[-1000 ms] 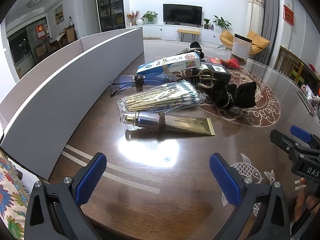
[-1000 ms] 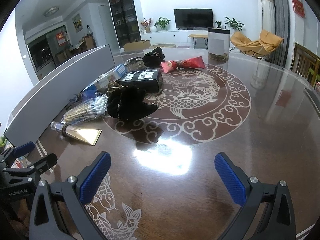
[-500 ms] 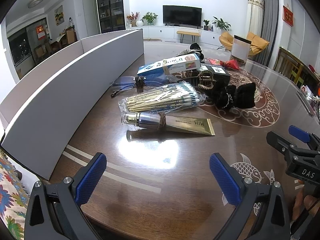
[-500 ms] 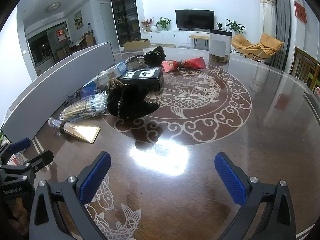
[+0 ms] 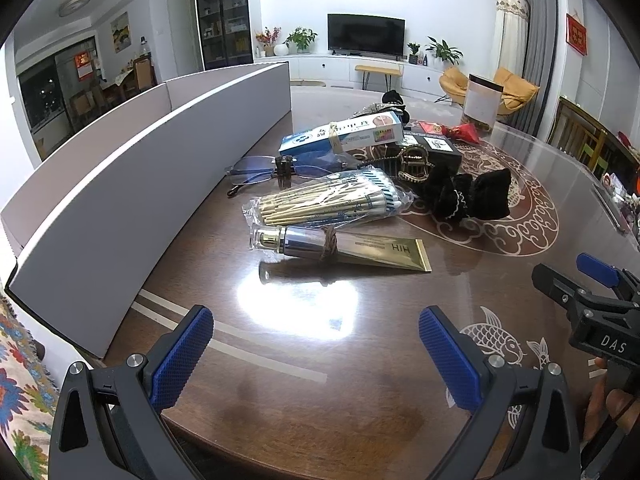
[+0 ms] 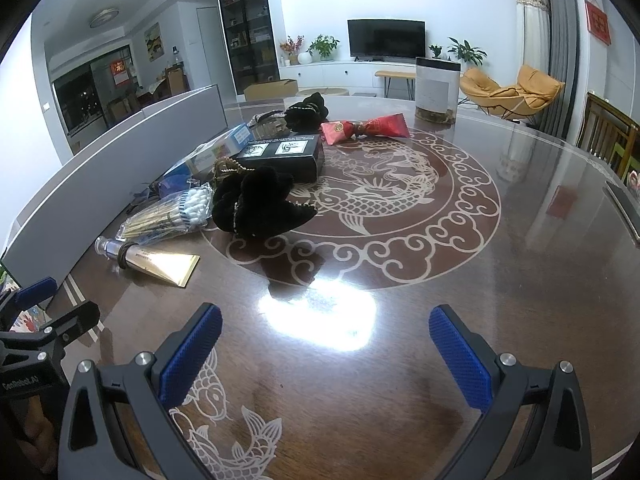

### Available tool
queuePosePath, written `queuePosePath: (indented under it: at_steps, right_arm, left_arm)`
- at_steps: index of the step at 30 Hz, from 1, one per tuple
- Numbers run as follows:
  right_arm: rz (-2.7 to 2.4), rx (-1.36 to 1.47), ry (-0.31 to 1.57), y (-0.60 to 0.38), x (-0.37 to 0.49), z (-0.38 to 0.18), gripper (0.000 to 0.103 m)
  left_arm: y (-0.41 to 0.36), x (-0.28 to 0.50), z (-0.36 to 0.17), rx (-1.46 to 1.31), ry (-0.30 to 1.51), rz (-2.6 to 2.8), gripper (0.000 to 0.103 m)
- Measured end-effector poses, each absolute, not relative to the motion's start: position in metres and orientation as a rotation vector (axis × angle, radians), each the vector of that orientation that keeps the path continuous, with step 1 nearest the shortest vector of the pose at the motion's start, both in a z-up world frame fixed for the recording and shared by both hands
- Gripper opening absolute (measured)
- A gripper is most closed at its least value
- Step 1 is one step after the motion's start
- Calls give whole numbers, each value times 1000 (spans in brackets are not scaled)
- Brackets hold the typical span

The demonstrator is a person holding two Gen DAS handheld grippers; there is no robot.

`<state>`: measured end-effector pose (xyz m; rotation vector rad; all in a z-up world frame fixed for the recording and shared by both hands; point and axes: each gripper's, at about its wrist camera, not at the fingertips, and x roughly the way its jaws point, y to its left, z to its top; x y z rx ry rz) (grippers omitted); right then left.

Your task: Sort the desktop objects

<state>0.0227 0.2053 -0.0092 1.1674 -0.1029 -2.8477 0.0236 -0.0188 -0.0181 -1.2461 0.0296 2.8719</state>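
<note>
The left gripper (image 5: 312, 350) is hovering with fingers spread wide and empty over a dark table (image 5: 280, 400); beyond it a gold tube (image 5: 340, 246) is lying beside a pack of cotton swabs (image 5: 328, 200), with glasses (image 5: 272, 168), a blue-and-white box (image 5: 344, 136) and a black scrunchie (image 5: 468, 194) behind; the right gripper (image 6: 326, 354) is likewise hanging open, holding nothing.

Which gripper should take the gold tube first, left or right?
Left, probably. The left gripper is open and faces the gold tube almost straight ahead. From the right gripper, also open, the tube lies far off to the left.
</note>
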Motion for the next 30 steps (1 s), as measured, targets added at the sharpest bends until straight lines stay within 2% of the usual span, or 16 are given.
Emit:
queuePosePath:
  at_steps: [16, 30]
  right_arm:
    - [-2854, 1165, 19, 193, 24, -11, 103]
    - [-2869, 1107, 20, 191, 29, -9, 103]
  left_arm:
    - [-23, 31, -15, -1233, 3, 2876, 103]
    - [-22, 29, -19, -1276, 16, 2866, 103]
